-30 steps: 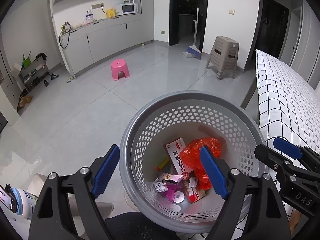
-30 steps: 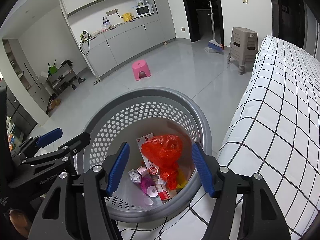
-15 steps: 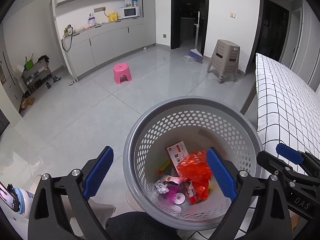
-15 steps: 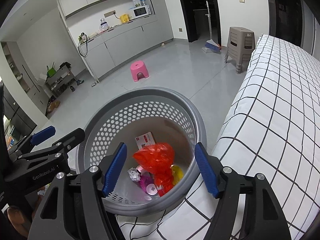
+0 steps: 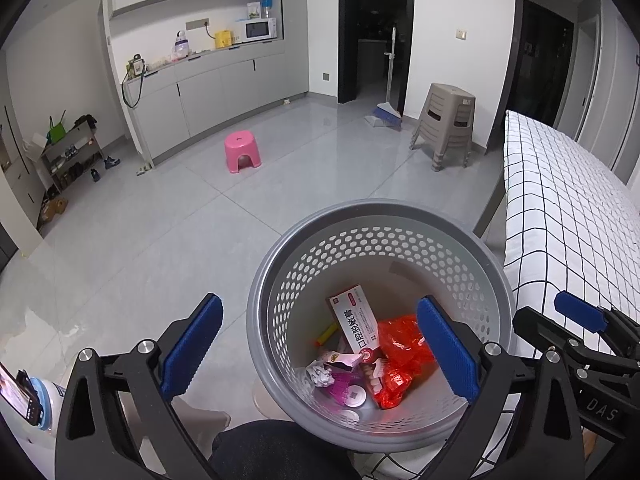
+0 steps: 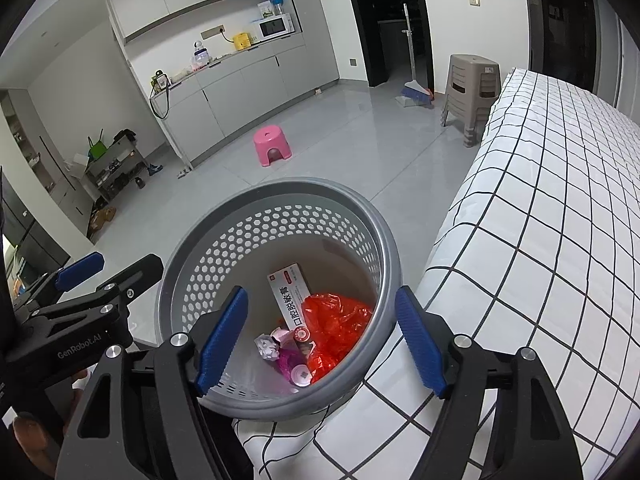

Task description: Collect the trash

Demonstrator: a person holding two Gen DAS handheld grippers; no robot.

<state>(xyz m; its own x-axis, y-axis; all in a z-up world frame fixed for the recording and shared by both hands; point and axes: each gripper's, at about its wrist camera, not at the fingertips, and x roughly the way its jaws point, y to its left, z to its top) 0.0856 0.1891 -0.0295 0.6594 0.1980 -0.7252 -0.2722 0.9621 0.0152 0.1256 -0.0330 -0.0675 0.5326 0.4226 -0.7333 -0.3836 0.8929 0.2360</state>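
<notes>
Hovering over grey perforated basket [image 5: 472,252] [image 6: 384,240], both grippers spread wide, nothing held. Left gripper [image 5: 320,354] sits above basket's near-left side in its own view, blue pads [image 5: 192,348] far apart, one pad over floor, other over basket interior; also seen at left edge of right wrist view [image 6: 108,272]. Right gripper [image 6: 320,342] also wide, left pad [image 6: 222,340] over basket wall, right pad over the rim/bed edge; seen at right of left wrist view [image 5: 560,320]. Trash is all inside basket at the bottom: red plastic bag [image 5: 400,344] [image 6: 334,320] crumpled on right side, white/red medicine box [image 5: 354,322] [image 6: 290,294] leaning w/ one end up against the wall, crumpled white paper ball [image 5: 320,374] [image 6: 267,346] to left, pink wrapper [image 5: 340,386] [image 6: 288,360] beside it, small white round cap [image 5: 355,392] [image 6: 302,374] near front, yellow item [image 5: 326,334] partly hidden behind box. Basket stands just beside bed w/ white black-grid sheet [image 5: 560,216] [image 6: 540,208], rim touching or nearly touching sheet, can't tell which. Bkgd: pink stool [image 5: 241,151] [image 6: 272,146] on grey tile floor, stacked beige stools [image 5: 446,120] [image 6: 472,92], broom [image 5: 386,114] [image 6: 414,94] by dark doorway, microwave [image 5: 261,29] [image 6: 276,26] on counter [image 5: 224,54] along the far wall.
</notes>
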